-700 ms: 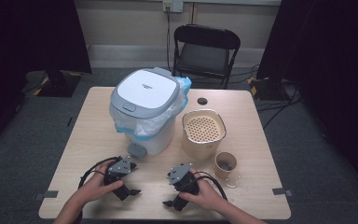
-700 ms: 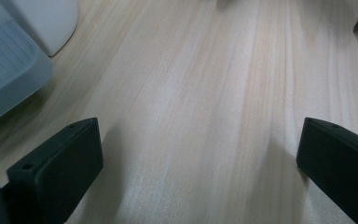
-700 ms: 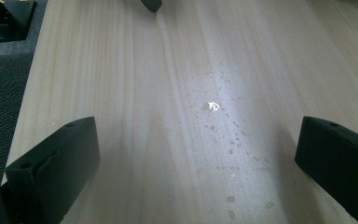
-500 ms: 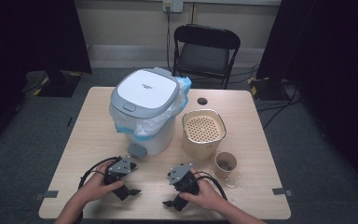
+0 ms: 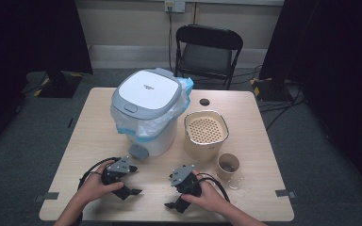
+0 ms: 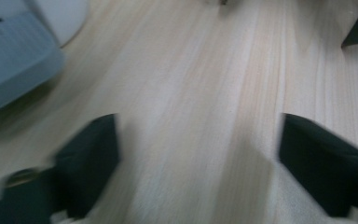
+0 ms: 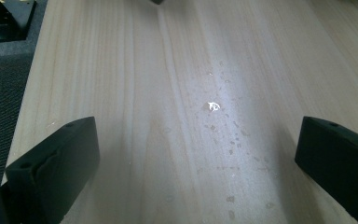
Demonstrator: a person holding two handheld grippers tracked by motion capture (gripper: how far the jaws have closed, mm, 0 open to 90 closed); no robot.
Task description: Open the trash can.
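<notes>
Wooden table near edge: left gripper and right gripper hand-held, jaws apart, gripping nothing, bin just beyond left gripper, cup beside right.

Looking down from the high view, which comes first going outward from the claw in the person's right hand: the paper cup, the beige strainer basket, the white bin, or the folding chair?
From the right claw, nearest first:
1. Paper cup, just off to its right.
2. Beige strainer basket, behind the cup.
3. White bin, back and to the left, lid shut.
4. Folding chair, beyond the table's far edge.
</notes>
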